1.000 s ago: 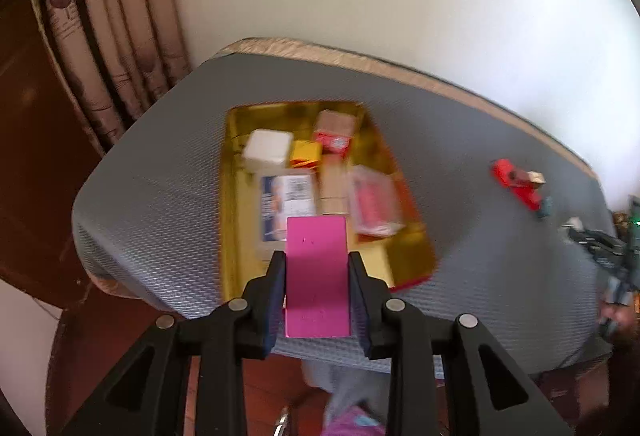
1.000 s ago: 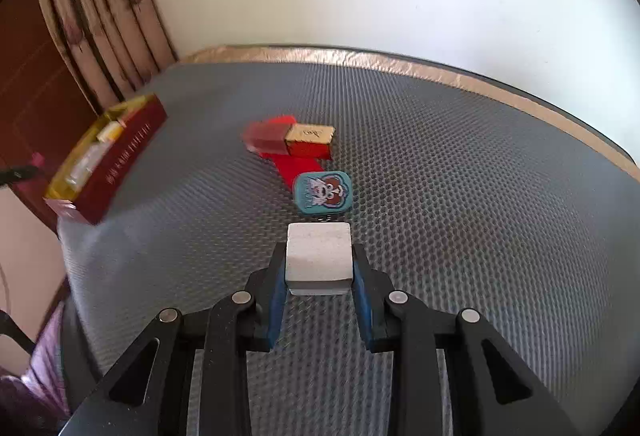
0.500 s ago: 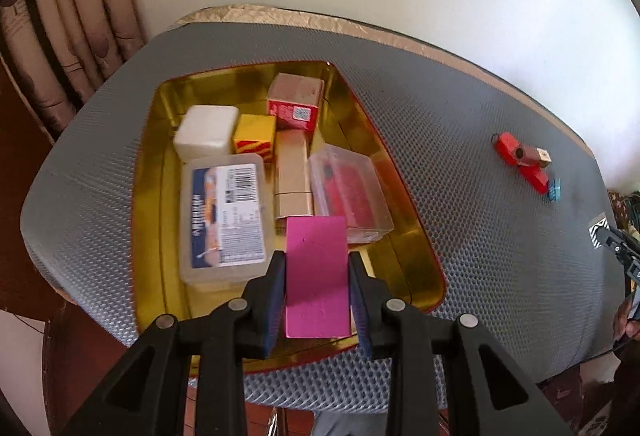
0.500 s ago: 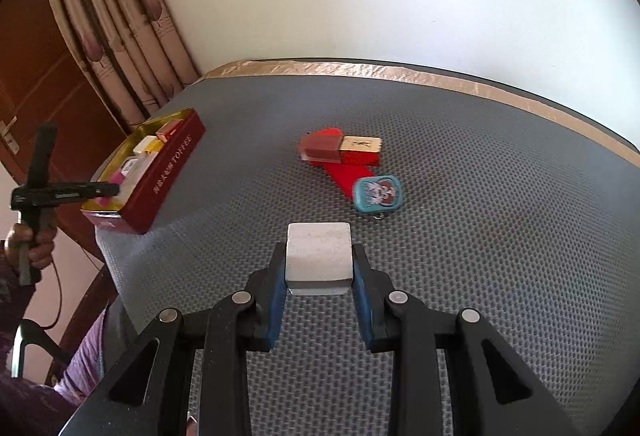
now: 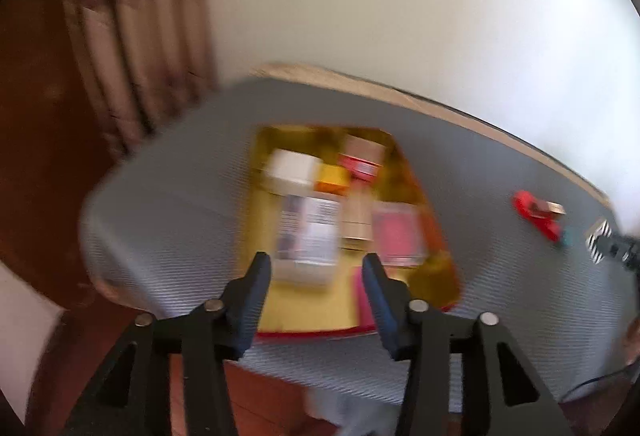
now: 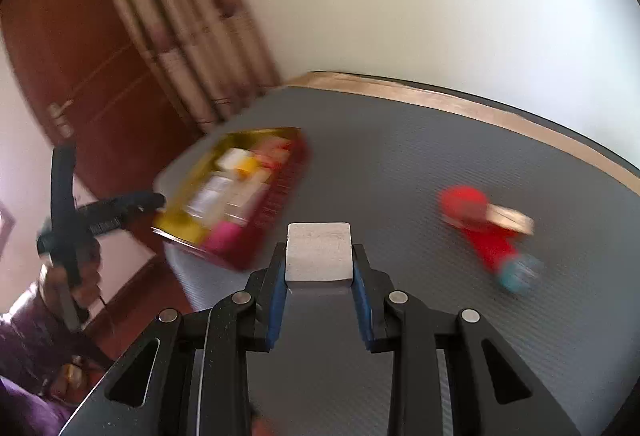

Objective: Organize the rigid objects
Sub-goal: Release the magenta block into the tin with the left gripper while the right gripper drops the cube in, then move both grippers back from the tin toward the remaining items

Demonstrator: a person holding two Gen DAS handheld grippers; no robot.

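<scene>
A gold-lined red tin (image 5: 272, 300) sits on the grey mat and holds several small boxes. My left gripper (image 5: 316, 270) is open and empty, raised above the tin's near edge. A pink block (image 5: 360, 300) lies in the tin's near right corner, partly behind the right finger. In the right wrist view the tin (image 6: 280, 195) is at the left with the pink block (image 6: 224, 236) at its near end. My right gripper (image 6: 319, 268) is shut on a grey-white block (image 6: 319, 250) above the mat.
A red item with a tan box (image 6: 492, 220) and a small teal tin (image 6: 518, 272) lie on the mat at the right; they show in the left wrist view (image 5: 538, 213) too. Curtains and a wooden door stand at the left. The mat's edge drops off below the tin.
My left gripper has opened and let the pink block go into the tin, then drawn back. My right gripper has swung left toward the tin with the grey-white block.
</scene>
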